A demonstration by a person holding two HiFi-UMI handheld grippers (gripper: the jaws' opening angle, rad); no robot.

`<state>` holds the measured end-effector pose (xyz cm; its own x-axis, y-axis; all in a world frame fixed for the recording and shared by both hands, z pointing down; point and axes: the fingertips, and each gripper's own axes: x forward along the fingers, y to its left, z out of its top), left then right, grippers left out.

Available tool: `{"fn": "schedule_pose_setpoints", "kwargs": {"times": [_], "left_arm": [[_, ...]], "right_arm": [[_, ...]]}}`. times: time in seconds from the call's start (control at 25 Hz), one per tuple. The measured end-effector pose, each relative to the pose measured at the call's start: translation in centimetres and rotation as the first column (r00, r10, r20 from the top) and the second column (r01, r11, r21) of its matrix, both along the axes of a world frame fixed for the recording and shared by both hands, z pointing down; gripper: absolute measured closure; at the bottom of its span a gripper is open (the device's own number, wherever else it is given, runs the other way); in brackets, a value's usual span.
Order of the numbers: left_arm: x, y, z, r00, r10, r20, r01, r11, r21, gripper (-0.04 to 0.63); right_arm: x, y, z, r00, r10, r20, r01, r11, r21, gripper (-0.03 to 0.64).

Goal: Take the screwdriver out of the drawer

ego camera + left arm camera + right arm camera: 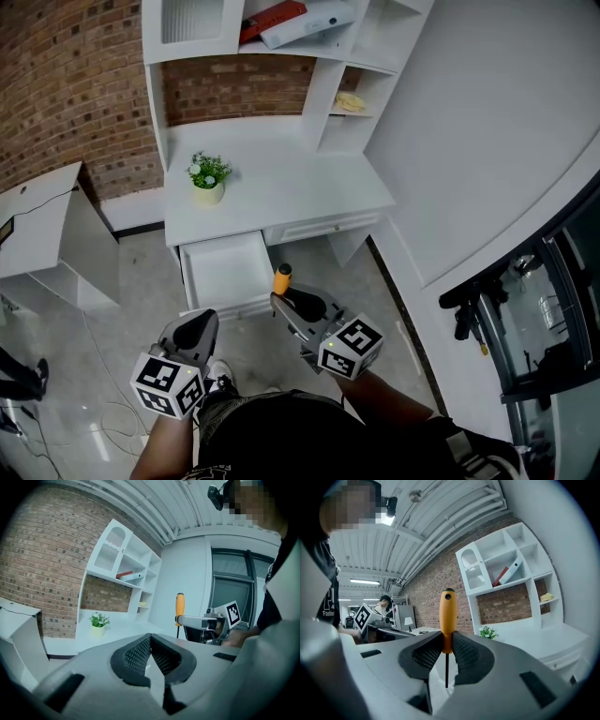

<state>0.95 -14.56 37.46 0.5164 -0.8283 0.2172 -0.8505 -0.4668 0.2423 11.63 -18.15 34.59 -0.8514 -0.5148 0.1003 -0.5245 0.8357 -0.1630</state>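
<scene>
The right gripper [446, 645] has its dark ribbed fingers [465, 654] drawn narrow around an orange-handled screwdriver [447, 613], clamping the lower end of the handle. The handle's rounded top stands well above the fingertips, and the thin dark shaft runs down between the fingers toward the gripper's body. In the head view the handle pokes out past those fingers, outside the open white drawer [225, 272]. The drawer lies just to the left of the right fingers and straight ahead of the left ones. The left gripper [150, 639] grips nothing: its fingers [136, 656] are closed, meeting tip to tip. Seen from the left gripper view, the screwdriver stands upright beyond and to the right of the left fingers, pinched in the right gripper, which reaches in from the right. Farther ahead of both pairs of fingers, above the drawer, is the white tabletop [281, 183]. It carries a small green plant in a pale yellow pot [207, 180], roughly in line with the left fingers. A white shelf unit [322, 98] rises at the back of the tabletop, with a red book [274, 17] lying tilted on an upper shelf. A red brick wall [56, 84] shows behind it and off to the left of the left fingers.
</scene>
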Motion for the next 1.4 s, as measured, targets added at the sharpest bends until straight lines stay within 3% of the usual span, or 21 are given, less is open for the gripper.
{"fn": "schedule_pose_setpoints", "kwargs": {"times": [0.56, 1.4], "left_arm": [[4.1, 4.4, 1.6, 0.999, -0.033, 0.007, 0.033, 0.999, -0.016, 0.578], [4.5, 4.2, 0.9, 1.0, -0.007, 0.027, 0.008, 1.0, -0.016, 0.578]], "right_arm": [[3.1, 2.8, 1.6, 1.0, -0.028, 0.003, 0.028, 1.0, 0.003, 0.545], [4.2, 2.8, 1.3, 0.999, 0.024, 0.035, -0.024, 1.0, -0.002, 0.545]]}}
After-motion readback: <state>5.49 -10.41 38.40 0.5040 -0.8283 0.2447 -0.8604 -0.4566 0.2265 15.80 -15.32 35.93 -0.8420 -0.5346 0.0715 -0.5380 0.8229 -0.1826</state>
